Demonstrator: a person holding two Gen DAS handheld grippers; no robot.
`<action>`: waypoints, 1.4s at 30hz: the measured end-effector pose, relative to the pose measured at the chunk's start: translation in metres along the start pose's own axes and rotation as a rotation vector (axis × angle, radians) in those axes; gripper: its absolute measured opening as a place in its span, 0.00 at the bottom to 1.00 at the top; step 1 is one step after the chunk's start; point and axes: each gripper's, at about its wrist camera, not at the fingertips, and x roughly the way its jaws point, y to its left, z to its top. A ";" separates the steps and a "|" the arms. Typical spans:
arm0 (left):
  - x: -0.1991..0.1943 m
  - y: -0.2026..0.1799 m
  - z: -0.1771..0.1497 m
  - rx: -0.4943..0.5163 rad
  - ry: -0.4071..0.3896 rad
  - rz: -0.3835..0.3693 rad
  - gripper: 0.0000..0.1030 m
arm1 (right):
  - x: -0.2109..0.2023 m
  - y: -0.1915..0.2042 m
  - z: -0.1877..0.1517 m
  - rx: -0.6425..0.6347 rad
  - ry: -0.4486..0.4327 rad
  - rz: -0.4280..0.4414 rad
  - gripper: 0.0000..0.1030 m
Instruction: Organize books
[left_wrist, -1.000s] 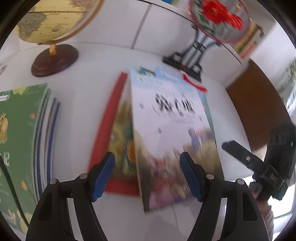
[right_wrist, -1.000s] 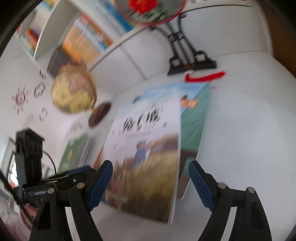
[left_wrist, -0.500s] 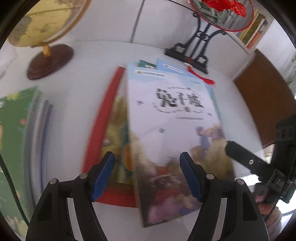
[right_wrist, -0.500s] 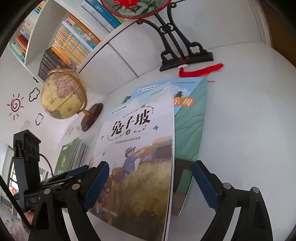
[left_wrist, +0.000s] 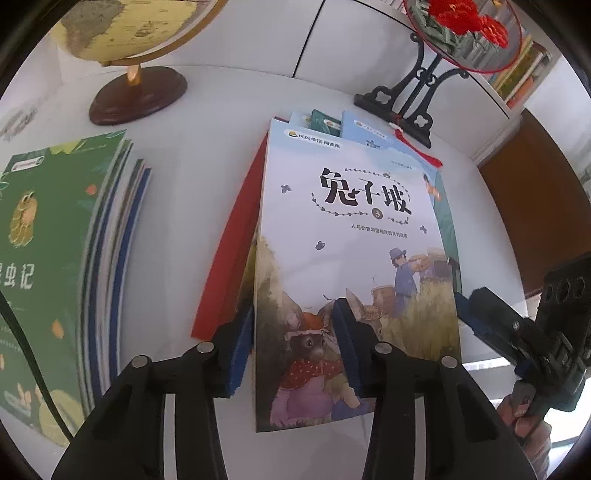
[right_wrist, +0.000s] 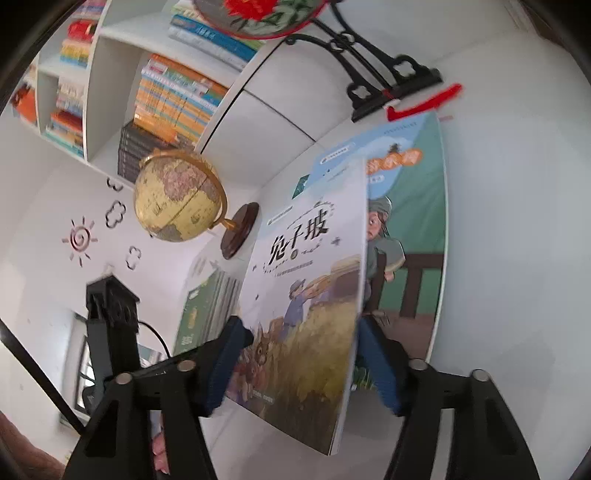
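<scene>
The left claw (left_wrist: 293, 345) points down at a white table (left_wrist: 207, 147), its jaws closing. The near left edge of a picture book (left_wrist: 347, 258) lies between its blue pads (left_wrist: 240, 354): the left pad sits at the book's spine edge, the right pad on the cover, and both look pressed onto it.

The right claw (right_wrist: 303, 354) comes in from the book's other side, jaws also closing. The book's near end (right_wrist: 306, 314) sits between the pads (right_wrist: 380, 365), one above the cover and one below its right edge. Whether they press on it I cannot tell. A person's fingers (left_wrist: 528, 424) show behind this claw in the left wrist view.

The picture book tops a loose pile in the middle of the table. Under it lie a red book (left_wrist: 232, 251) poking out on the left and a green-covered book (right_wrist: 410, 236) poking out on the right.

Well to the left sits a neat stack of books with a green cover (left_wrist: 48, 251) on top.

Farther back stand a globe (right_wrist: 177, 195) on a wooden base and a black stand (left_wrist: 410, 99) holding a round ornament with red flowers. A red tassel (right_wrist: 424, 103) lies by the stand. Behind, a white bookshelf (right_wrist: 103, 85) holds rows of books.
</scene>
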 end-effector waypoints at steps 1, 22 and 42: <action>0.000 0.000 -0.002 0.006 0.004 0.003 0.38 | 0.000 0.000 -0.003 0.004 0.006 -0.008 0.55; -0.001 0.007 -0.003 -0.006 0.028 -0.041 0.41 | 0.000 -0.006 -0.020 0.090 -0.029 0.039 0.44; -0.050 0.012 -0.001 0.011 -0.131 -0.125 0.40 | 0.001 0.073 -0.038 -0.312 0.012 -0.212 0.11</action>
